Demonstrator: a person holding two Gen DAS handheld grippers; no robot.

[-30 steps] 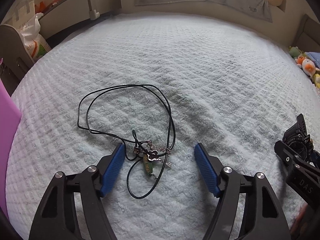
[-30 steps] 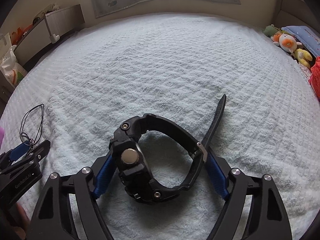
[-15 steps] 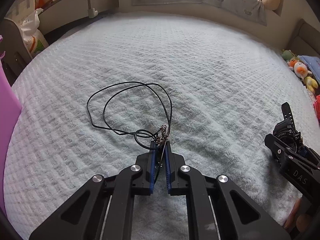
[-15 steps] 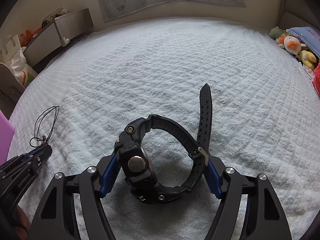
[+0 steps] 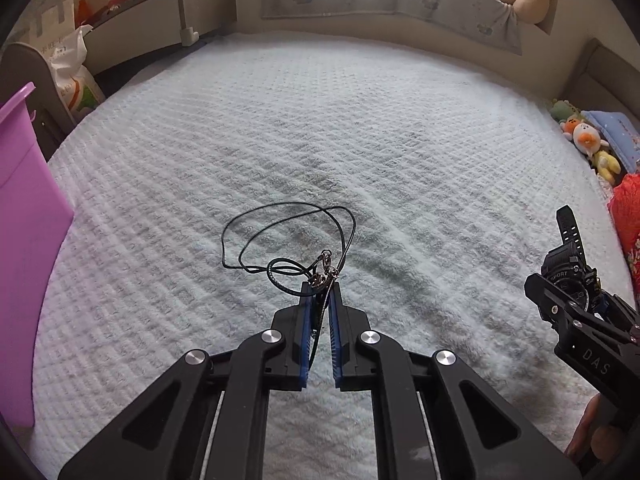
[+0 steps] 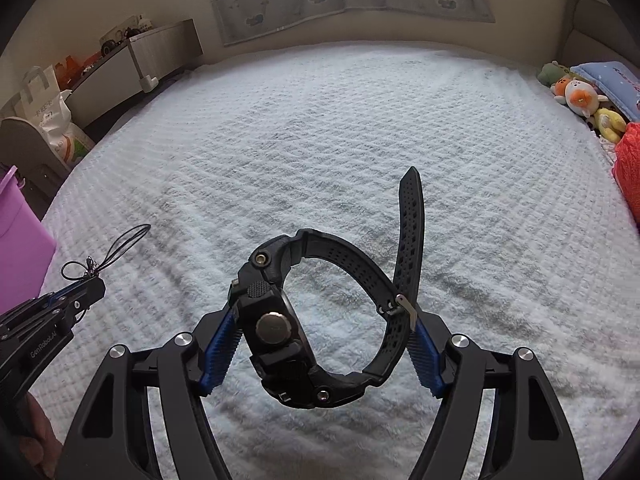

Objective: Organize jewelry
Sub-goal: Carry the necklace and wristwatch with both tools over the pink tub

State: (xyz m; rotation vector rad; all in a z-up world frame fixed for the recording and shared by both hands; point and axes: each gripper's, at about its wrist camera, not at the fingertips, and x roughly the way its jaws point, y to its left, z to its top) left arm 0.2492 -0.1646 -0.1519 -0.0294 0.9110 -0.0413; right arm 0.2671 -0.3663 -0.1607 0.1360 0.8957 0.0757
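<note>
Still, the likeliest slip is the thin black cord necklace (image 5: 288, 236) sliding from the left hand-held gripper (image 5: 319, 300), which is clenched only on its silver clasp and charms while 2 cord loops hang forward over the pale blue waffle-weave bed cover (image 5: 360, 128). Meanwhile the right hand-held gripper (image 6: 320, 340) grasps the black rubber sport watch (image 6: 316, 320) across its band loop, above the bed; its free strap tail points up and away, and could snag.

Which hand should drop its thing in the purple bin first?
Probably the left gripper: it pinches the necklace, and the purple bin stands on its side. The right gripper holds the watch.
</note>
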